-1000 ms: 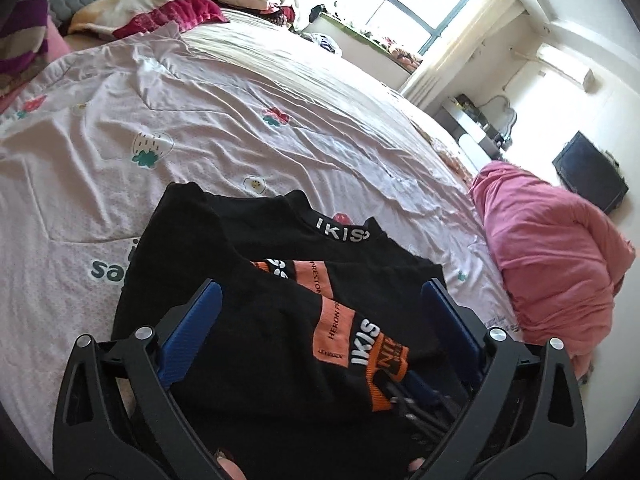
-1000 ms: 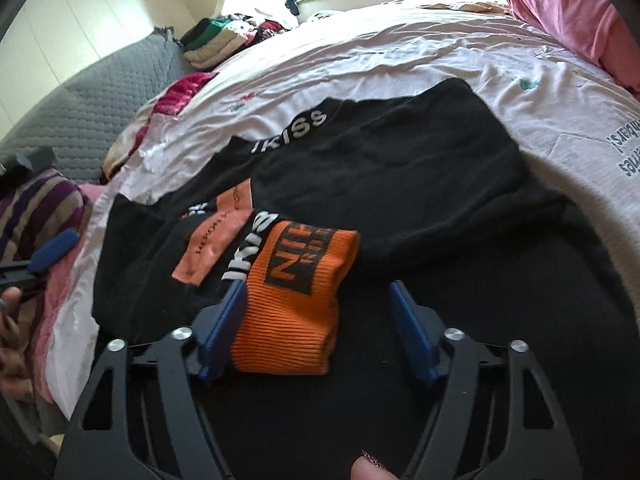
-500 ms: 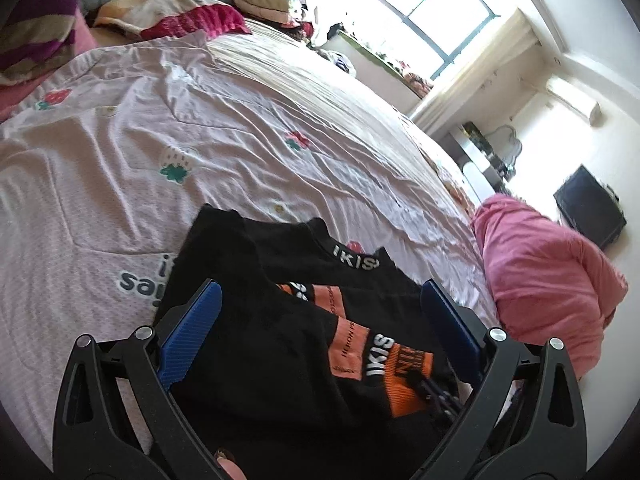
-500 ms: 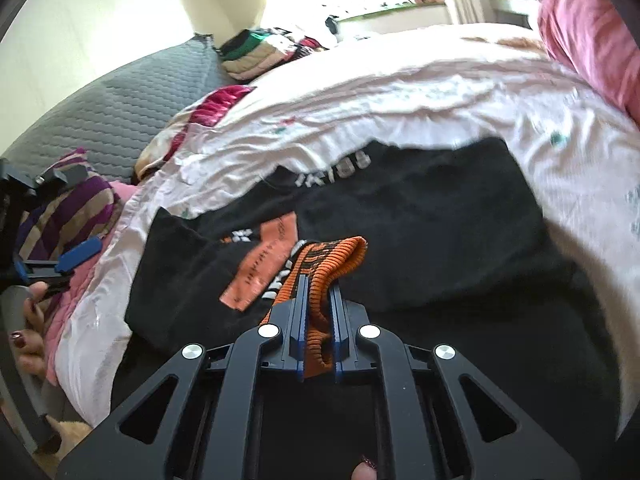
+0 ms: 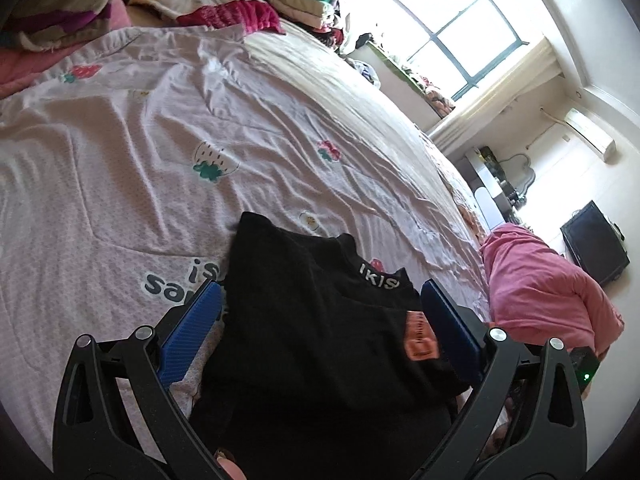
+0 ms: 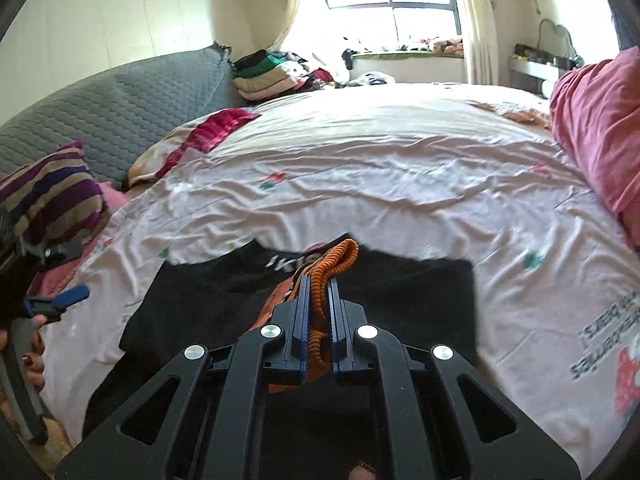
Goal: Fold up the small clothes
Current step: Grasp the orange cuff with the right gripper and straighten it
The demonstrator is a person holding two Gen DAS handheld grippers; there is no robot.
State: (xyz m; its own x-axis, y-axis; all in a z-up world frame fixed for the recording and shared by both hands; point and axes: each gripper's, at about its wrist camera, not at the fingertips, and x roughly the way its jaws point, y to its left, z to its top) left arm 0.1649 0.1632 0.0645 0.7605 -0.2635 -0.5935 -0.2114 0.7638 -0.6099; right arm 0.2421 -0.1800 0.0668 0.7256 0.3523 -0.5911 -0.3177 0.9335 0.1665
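Note:
A black top with white "IKISS" lettering and orange patches lies on the pink bed sheet. My left gripper is open, hovering over the garment's near edge, blue fingers on either side, holding nothing. My right gripper is shut on the orange ribbed cuff of the sleeve and holds it lifted above the black top. The left gripper shows at the left edge of the right wrist view.
A pink bundle lies at the bed's right side, also in the right wrist view. A striped pillow, a grey quilted headboard and a stack of folded clothes stand at the far left. A window is behind.
My right gripper closed on the orange cuff and lifted it up and forward. My left gripper drew back and tilted up, staying open.

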